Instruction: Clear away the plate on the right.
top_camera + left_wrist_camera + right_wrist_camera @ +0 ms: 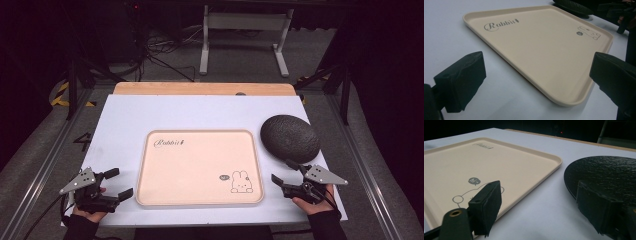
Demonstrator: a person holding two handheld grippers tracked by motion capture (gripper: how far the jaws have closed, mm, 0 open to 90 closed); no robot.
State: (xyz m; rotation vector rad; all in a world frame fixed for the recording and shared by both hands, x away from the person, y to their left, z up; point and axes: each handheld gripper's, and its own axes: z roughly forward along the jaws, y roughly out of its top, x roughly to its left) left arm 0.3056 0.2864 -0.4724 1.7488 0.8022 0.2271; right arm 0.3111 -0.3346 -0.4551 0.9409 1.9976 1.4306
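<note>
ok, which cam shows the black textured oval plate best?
High view: the black textured oval plate shows whole, right of the beige rabbit tray. The right gripper view has its near part, partly behind a jaw; the left gripper view catches an edge.

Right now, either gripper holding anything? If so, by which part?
Nothing held. The left gripper and right gripper both stand open, either side of the empty tray; the black plate is untouched.

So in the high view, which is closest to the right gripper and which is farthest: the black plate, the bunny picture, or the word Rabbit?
From the right gripper:
1. Black plate, just beyond it, at the table's right side.
2. Bunny picture, to its left, in the tray's near right corner.
3. Word Rabbit, farthest, in the tray's far left corner.
</note>
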